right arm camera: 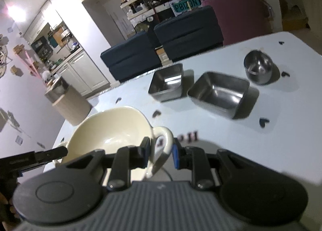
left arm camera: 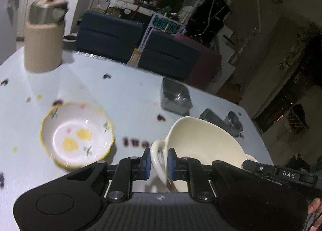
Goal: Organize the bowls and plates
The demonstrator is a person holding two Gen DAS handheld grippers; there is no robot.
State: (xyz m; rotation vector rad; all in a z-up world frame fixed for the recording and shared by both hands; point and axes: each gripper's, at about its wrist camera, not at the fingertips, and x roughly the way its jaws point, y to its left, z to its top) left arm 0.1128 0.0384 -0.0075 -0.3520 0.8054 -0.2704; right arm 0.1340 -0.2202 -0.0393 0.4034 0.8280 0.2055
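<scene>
A cream bowl (left arm camera: 203, 142) with a loop handle on each side hangs tilted between my two grippers, over the pale table (left arm camera: 124, 90). My left gripper (left arm camera: 159, 162) is shut on its left handle, blue pads pressing on the loop. My right gripper (right arm camera: 162, 152) is shut on the opposite handle of the same cream bowl (right arm camera: 112, 130). A white bowl with a yellow rim and lemon pattern (left arm camera: 76, 134) stands on the table to the left of the left gripper. It is blurred.
A beige canister with a steel lid (left arm camera: 44, 35) stands at the far left of the table. Two square steel containers (right arm camera: 167, 82) (right arm camera: 219, 94) and a round steel bowl (right arm camera: 258, 68) sit ahead on the right. Dark sofas (right arm camera: 161, 50) lie beyond the table's far edge.
</scene>
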